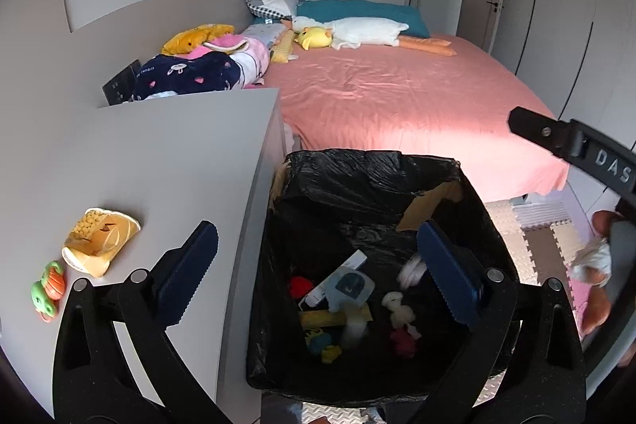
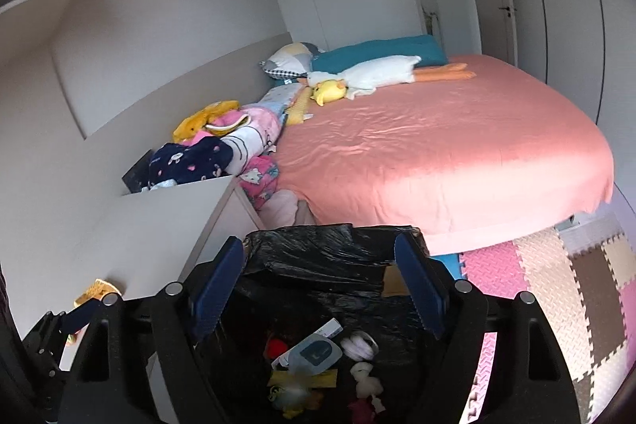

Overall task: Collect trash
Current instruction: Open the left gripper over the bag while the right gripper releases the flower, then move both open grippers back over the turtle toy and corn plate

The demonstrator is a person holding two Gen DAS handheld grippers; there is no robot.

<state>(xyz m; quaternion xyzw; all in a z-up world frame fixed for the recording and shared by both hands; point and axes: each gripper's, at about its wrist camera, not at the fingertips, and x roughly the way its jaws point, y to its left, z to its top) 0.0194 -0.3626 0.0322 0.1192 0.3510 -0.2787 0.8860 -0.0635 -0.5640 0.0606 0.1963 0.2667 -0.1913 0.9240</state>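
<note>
A bin lined with a black bag (image 1: pixel 357 165) stands on the floor between the white table and the bed. Inside lie a white and blue pack (image 1: pixel 346 283), a white tissue wad (image 1: pixel 397 308), red scraps and yellow pieces. My left gripper (image 1: pixel 318 277) hangs open above the bin's left side, nothing between its blue pads. My right gripper (image 2: pixel 320 293) is open over the same bin (image 2: pixel 318 237), also empty. A blurred white scrap (image 2: pixel 359 342) shows just below it inside the bag. A crushed yellow paper cup (image 1: pixel 99 241) lies on the table to the left.
A green and orange toy (image 1: pixel 47 289) sits by the cup on the white table (image 1: pixel 159 153). The pink bed (image 1: pixel 397 98) with pillows and plush toys lies behind the bin. Foam mats (image 2: pixel 556 285) cover the floor at right. A hand (image 1: pixel 600 265) shows at the right edge.
</note>
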